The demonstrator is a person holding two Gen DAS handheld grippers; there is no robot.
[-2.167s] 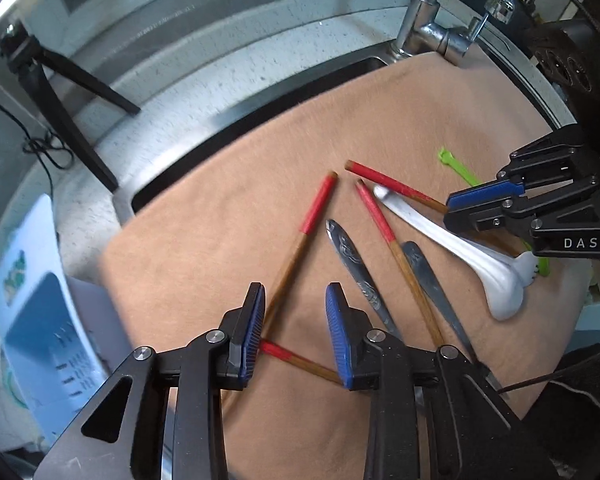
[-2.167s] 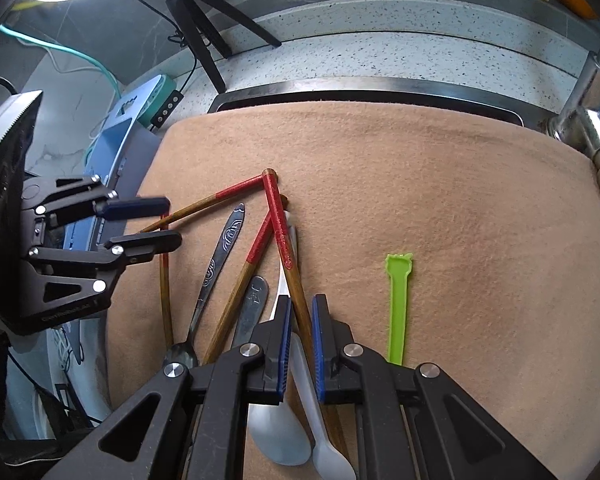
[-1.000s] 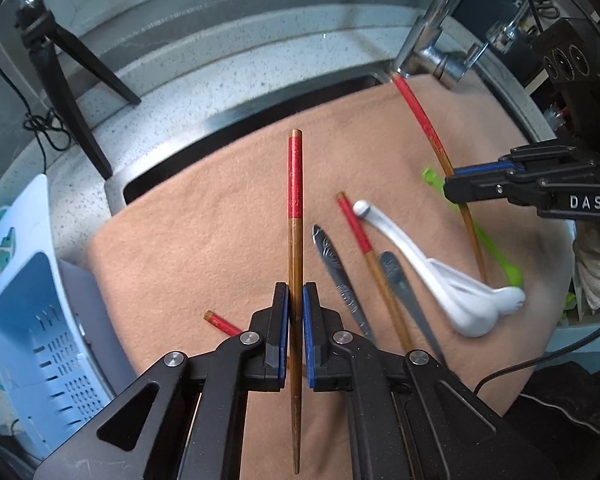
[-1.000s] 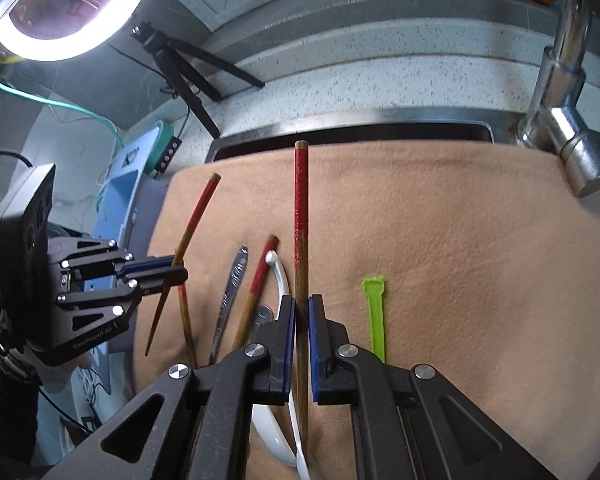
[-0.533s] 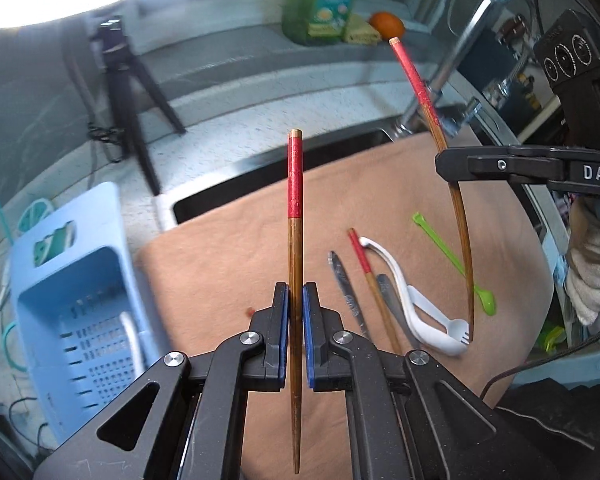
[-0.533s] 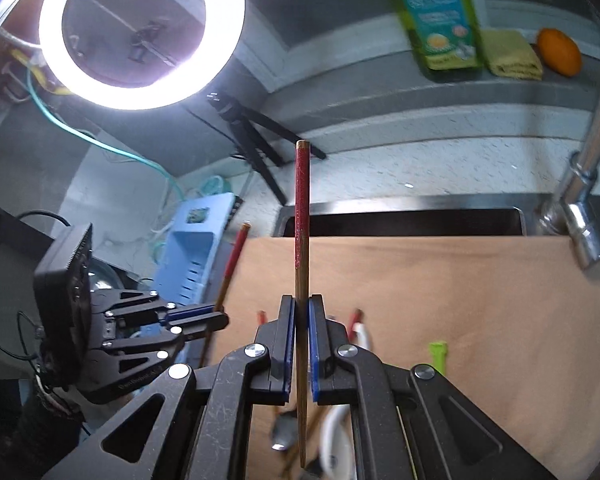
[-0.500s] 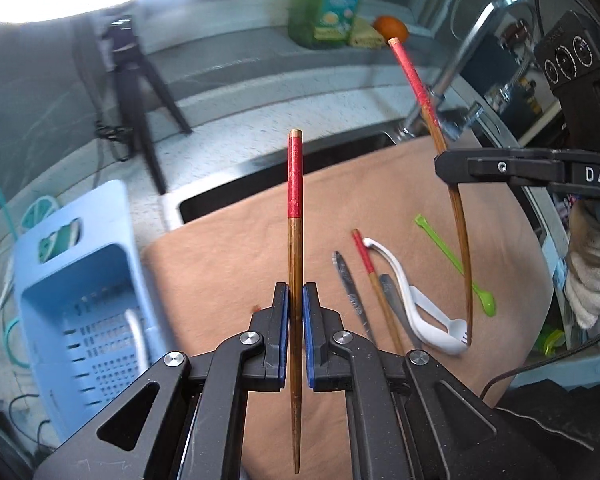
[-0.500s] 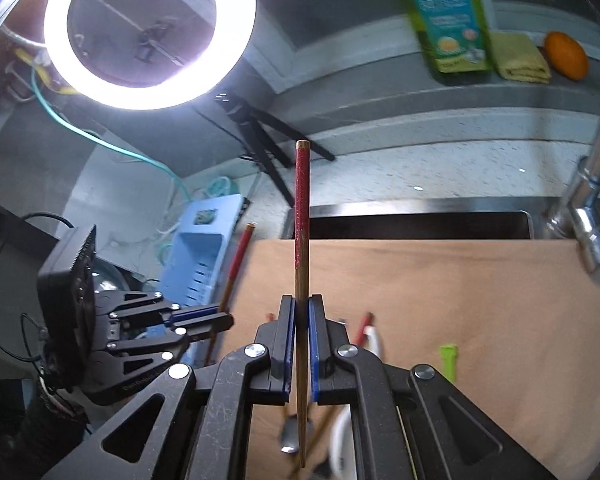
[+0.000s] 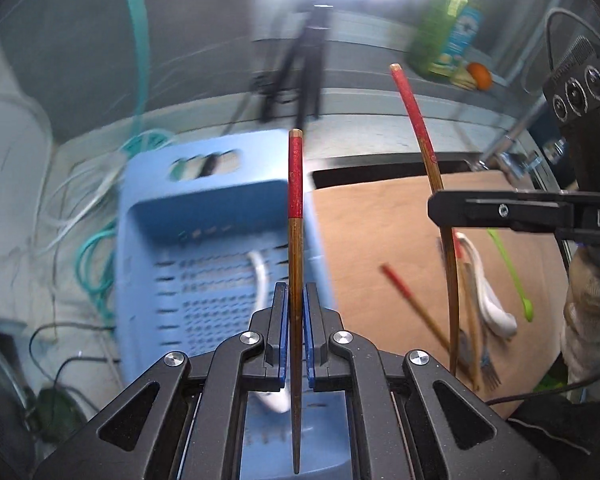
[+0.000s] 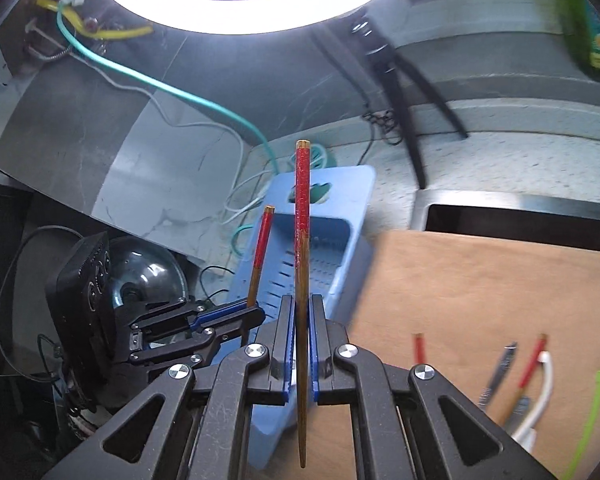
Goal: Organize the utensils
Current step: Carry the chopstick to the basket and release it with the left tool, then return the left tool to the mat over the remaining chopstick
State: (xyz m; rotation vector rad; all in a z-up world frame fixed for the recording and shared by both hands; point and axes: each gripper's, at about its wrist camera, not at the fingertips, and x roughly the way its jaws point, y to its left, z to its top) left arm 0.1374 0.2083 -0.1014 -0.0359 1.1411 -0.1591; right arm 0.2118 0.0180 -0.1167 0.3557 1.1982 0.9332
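Now that both chopsticks are lifted off the cloth (image 9: pixel 380 220), left gripper (image 9: pixel 295 312) and right gripper (image 10: pixel 299 336), each clamped on one, hover by the blue basket (image 9: pixel 204 216), so dropping them in looks next.

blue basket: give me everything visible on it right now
The blue basket looks like light-blue moulded plastic, rectangular, with rows of slots through its floor and a cut-out handle opening in the far end wall. It sits on the counter beside the brown mat's left edge, seen from the left wrist, blurred. A white utensil lies inside. Nothing else visibly touches it; the left claw holds its chopstick in front of it.
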